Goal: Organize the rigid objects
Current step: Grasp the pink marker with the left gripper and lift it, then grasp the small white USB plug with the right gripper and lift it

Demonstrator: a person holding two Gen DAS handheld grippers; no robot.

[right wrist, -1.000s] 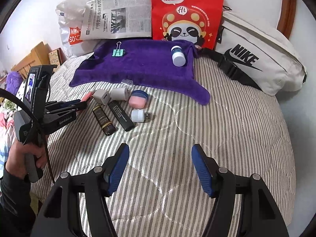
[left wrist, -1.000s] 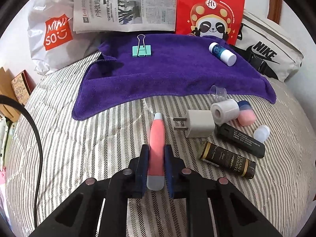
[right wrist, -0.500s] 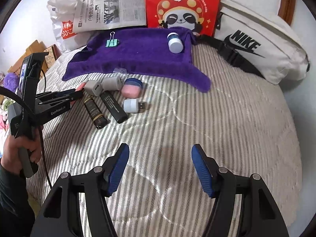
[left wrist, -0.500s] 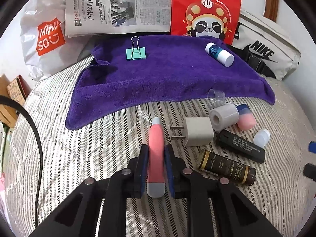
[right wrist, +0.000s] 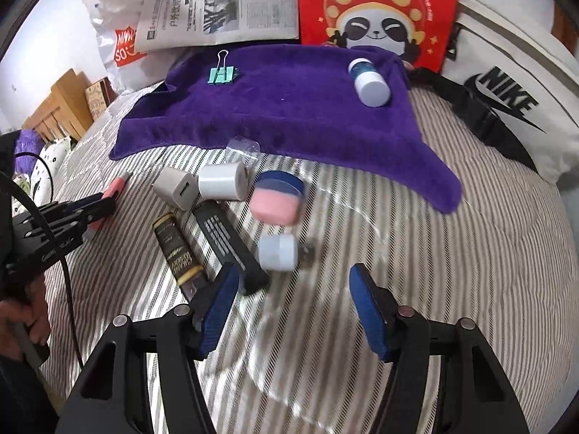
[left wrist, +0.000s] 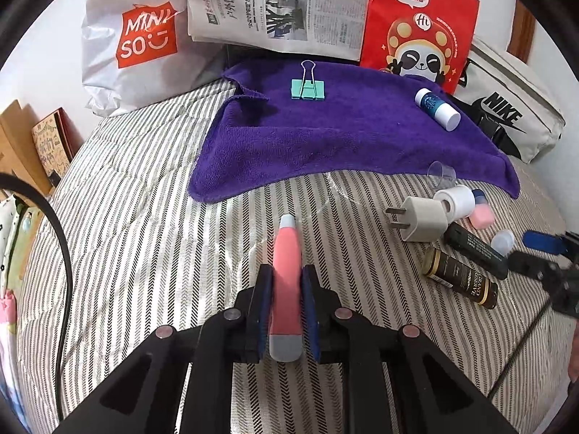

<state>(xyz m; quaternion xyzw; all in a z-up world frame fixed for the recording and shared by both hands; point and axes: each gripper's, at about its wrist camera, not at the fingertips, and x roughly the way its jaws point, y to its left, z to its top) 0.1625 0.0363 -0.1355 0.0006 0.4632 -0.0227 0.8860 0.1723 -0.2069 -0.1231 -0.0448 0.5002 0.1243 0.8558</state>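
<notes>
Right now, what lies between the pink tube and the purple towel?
Only bare striped bedding, as the left wrist view shows: the pink tube ends short of the purple towel.

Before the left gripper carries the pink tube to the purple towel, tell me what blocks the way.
Nothing visible does. The left gripper is shut on the pink tube, and only bare striped bedding lies between it and the purple towel. The white plug adapter sits off to the right.

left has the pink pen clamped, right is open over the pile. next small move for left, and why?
Probably carry the pink pen forward and set it on a bare part of the purple towel. The left gripper is shut on it, and the green binder clip and blue-and-white bottle already lie there, so the towel looks like the sorting spot.
</notes>
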